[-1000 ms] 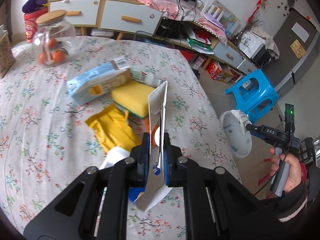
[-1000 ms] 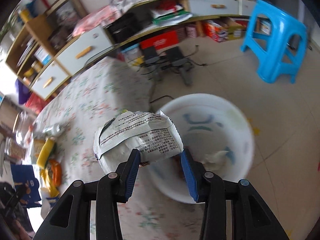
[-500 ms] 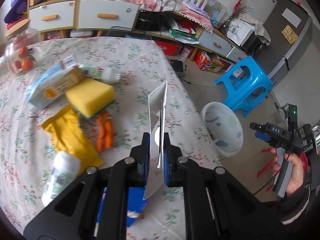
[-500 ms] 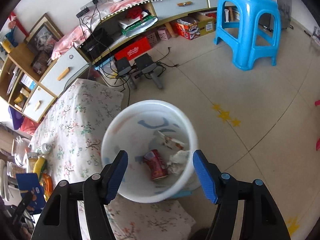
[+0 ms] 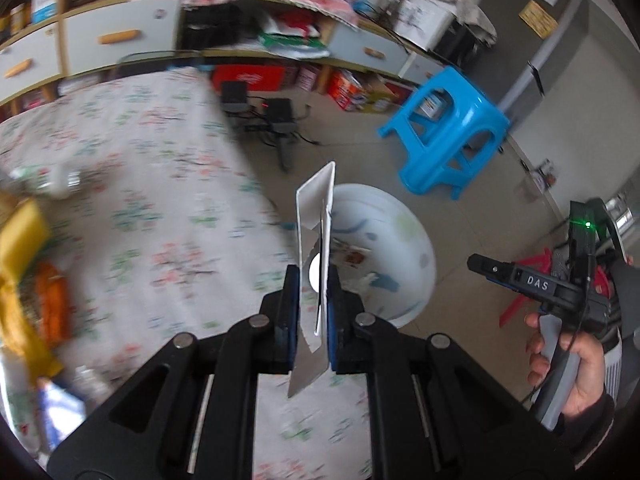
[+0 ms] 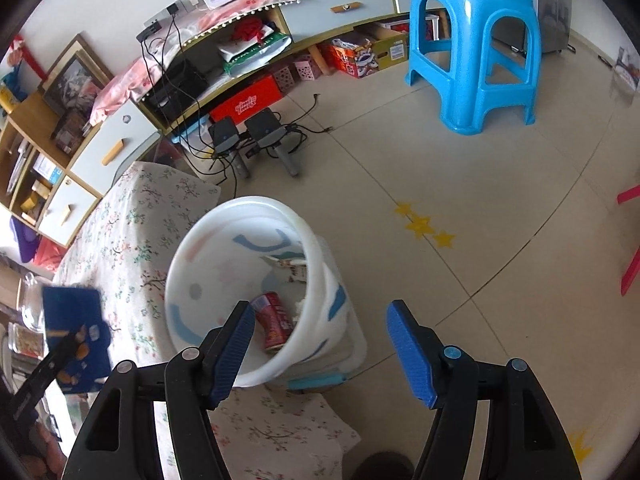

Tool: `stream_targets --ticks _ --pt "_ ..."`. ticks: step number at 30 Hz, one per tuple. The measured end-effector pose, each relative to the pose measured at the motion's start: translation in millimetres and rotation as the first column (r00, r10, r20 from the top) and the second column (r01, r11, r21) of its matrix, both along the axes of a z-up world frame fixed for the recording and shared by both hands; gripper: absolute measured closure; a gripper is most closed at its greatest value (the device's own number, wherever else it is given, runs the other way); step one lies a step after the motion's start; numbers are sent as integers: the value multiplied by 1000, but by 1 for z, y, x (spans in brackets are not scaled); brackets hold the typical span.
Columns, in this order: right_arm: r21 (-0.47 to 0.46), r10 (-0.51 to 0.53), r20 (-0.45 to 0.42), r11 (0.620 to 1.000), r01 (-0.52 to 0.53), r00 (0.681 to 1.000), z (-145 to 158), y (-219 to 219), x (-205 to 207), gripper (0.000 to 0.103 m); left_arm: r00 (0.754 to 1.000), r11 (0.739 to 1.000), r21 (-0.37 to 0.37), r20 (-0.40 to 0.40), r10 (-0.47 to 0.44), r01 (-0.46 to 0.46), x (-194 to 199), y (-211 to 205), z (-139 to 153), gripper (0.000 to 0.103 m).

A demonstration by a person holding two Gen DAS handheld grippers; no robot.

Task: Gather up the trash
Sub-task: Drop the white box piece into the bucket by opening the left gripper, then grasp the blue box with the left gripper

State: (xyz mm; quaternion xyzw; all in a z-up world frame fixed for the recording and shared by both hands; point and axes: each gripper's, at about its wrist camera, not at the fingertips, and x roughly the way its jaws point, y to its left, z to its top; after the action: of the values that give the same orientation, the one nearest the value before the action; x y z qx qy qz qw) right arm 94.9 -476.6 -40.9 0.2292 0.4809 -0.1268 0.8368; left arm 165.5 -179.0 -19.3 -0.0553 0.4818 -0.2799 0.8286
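My left gripper (image 5: pixel 312 278) is shut on a flat packet (image 5: pixel 316 216), silver inside and blue outside, standing upright between the pads. It hangs over the table's edge, with the white bin (image 5: pixel 396 248) on the floor just beyond. In the right wrist view the same blue packet (image 6: pixel 74 320) shows at the far left. My right gripper (image 6: pixel 320 312) stands open and empty above the bin's (image 6: pixel 192 256) near right rim. Inside the bin lie a red can (image 6: pixel 276 320) and crumpled wrappers (image 6: pixel 288 266). A hand holds the right gripper (image 5: pixel 476 263) right of the bin.
The table with a floral cloth (image 5: pixel 152 208) fills the left, with blurred yellow and orange items (image 5: pixel 28 264) at its left edge. A blue stool (image 6: pixel 472 48) stands on the tiled floor beyond the bin. Black adapters and cables (image 6: pixel 248 136) lie near the low cabinet.
My right gripper opened and the white wrapper it held is gone from its jaws. My left gripper carried the flat packet from the middle of the table to the edge by the bin.
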Motion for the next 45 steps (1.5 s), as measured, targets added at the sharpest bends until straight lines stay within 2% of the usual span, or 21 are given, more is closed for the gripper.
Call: stream_targets --ticks 6,10,13,14,15,17,19,21,25,27,28,34,39,45 --pt "-7 -21 -4 1000 21 1000 -2 -16 -10 32 998 998 11 -32 -61 62 10 -50 -13 90" --pt "8 -41 -4 999 41 999 -4 -26 -13 30 996 997 21 -25 -80 80 12 -65 -16 90" --pt "15 -49 1 999 49 999 -4 -30 -15 30 994 994 17 -28 -104 104 15 -72 -17 84" --pt "15 -50 4 999 50 999 -3 -31 -15 30 994 994 22 -28 -103 103 15 -73 -16 72" --pt "12 -51 7 999 51 999 -2 -31 -16 29 995 995 29 -23 -93 94 15 -72 -15 48" --pt "4 -52 14 999 52 999 0 -30 -16 26 998 997 44 11 -61 60 13 -68 -10 23" --pt "-2 -53 19 999 53 998 2 -28 -14 24 998 997 62 41 -54 52 9 -62 -3 22" --pt "-14 -52 20 999 52 998 3 -26 -14 18 998 995 90 42 -48 45 6 -54 1 19" --pt "-26 -27 22 999 28 999 7 -14 -10 14 999 991 131 47 -21 15 2 -36 8 14" --pt "-32 -5 27 999 6 1000 9 -7 -9 3 999 989 147 55 -2 -6 0 -25 11 8" --pt "-37 -2 28 999 3 1000 10 -5 -9 1 998 988 153 60 5 -14 -1 -18 12 7" --pt "-102 70 38 993 -66 997 17 26 -8 0 997 978 198 67 50 -62 -9 24 19 4" --pt "-152 172 35 974 -165 984 22 64 -7 0 993 973 210 78 84 -98 -25 68 22 1" --pt "-156 273 33 952 -265 961 21 108 -6 0 989 965 218 28 144 -146 -38 123 9 1"
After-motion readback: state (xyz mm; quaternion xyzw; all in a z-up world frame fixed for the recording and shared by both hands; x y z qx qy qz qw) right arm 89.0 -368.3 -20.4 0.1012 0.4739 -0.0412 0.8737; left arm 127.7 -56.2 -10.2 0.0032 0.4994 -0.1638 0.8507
